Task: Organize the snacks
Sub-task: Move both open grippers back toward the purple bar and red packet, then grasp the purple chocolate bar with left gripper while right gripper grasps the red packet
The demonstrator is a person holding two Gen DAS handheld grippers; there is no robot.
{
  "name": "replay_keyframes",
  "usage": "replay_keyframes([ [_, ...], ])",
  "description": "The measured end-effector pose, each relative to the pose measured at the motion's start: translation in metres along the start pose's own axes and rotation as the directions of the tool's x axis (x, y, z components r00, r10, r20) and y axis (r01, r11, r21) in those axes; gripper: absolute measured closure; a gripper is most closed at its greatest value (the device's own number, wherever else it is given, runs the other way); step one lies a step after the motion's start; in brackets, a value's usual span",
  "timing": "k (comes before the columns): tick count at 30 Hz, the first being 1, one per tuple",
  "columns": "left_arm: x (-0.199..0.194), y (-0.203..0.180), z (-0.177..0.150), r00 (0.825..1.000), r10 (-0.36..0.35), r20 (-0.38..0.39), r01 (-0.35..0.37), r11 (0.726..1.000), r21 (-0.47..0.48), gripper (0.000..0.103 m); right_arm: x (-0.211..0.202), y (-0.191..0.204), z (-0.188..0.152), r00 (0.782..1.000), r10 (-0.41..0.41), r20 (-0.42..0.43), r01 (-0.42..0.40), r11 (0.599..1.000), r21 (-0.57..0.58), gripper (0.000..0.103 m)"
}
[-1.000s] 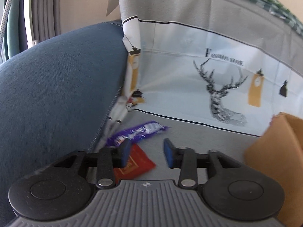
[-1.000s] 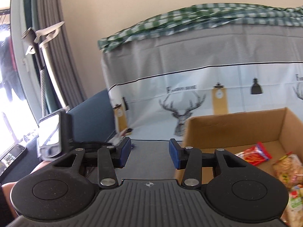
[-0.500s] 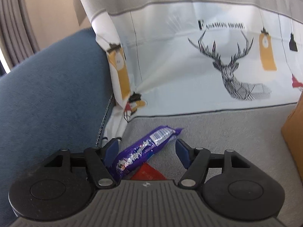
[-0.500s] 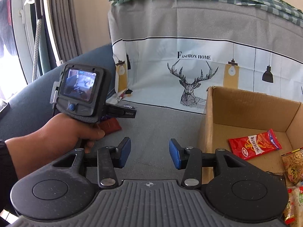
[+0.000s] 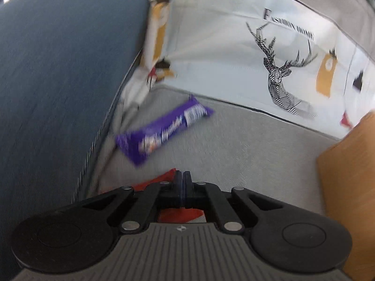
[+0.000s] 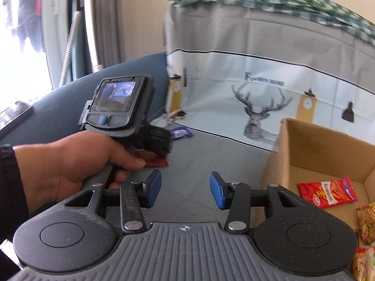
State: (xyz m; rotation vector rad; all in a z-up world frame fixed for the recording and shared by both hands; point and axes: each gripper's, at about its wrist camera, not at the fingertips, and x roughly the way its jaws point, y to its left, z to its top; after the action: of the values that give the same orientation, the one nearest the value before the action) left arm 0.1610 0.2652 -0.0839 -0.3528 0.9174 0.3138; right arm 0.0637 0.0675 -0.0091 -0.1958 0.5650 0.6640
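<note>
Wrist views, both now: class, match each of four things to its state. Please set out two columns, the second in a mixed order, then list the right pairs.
Things:
1. left gripper
2. right gripper
3. purple bar
4. cardboard box

States:
A. has a red snack bag inside
B. shut on the edge of the red packet
C. lies loose on the grey seat
D. open, nothing between its pads

Pairs: 1-B, 2-D, 3-C, 4-A
</note>
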Motion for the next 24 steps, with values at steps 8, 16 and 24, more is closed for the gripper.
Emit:
replay_keyframes([
  [8, -0.038, -0.012, -0.021, 0.978, -0.188, -0.092, 0.190, 0.982, 0.010, 0.091, 0.001, 0.014, -0.006, 0.998, 0.055, -0.022, -0.056, 0.998, -0.032, 0.049],
  [16, -0.036, -0.022, -0.007, 0.976, 0.036, 0.214, -0.078, 0.979, 0.189, 0.067, 0.003, 0.023, -0.011, 0.996, 0.070, -0.059, -0.073, 0.996, -0.048, 0.044],
  [24, 0.015, -0.029, 0.012, 0.950, 0.163, 0.266, -0.239, 0.928, 0.287, 0.045, 0.011, 0.018, -0.009, 0.990, 0.094, -0.102, -0.093, 0.996, 0.011, 0.043],
])
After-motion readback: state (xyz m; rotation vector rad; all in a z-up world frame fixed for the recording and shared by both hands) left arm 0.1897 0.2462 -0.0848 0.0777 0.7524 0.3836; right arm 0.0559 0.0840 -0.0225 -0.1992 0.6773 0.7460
